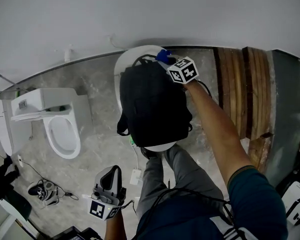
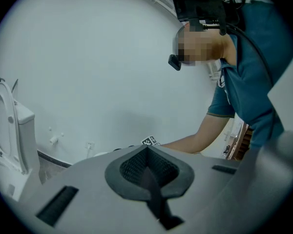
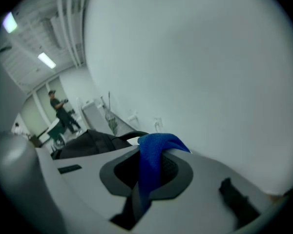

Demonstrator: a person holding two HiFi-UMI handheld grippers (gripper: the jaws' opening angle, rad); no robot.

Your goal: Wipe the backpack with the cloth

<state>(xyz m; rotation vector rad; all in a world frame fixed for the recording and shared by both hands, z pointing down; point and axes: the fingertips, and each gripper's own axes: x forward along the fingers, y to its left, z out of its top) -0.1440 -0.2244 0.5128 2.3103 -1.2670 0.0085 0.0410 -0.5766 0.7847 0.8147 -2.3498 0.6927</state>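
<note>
A black backpack (image 1: 152,106) lies on a small white round table (image 1: 127,59) in the head view. My right gripper (image 1: 167,60) is at the backpack's far top end, shut on a blue cloth (image 1: 162,55). In the right gripper view the blue cloth (image 3: 154,162) hangs out over the closed jaws, with the backpack (image 3: 88,143) just beyond on the left. My left gripper (image 1: 112,170) is held low at the near left, well away from the backpack. Its jaws (image 2: 147,168) are shut with nothing between them.
A white toilet (image 1: 60,129) with its lid up stands left of the table on the marble floor. Wooden slats (image 1: 242,89) run along the right. Cables and a small device (image 1: 42,191) lie at the near left. A person (image 3: 58,108) stands far off.
</note>
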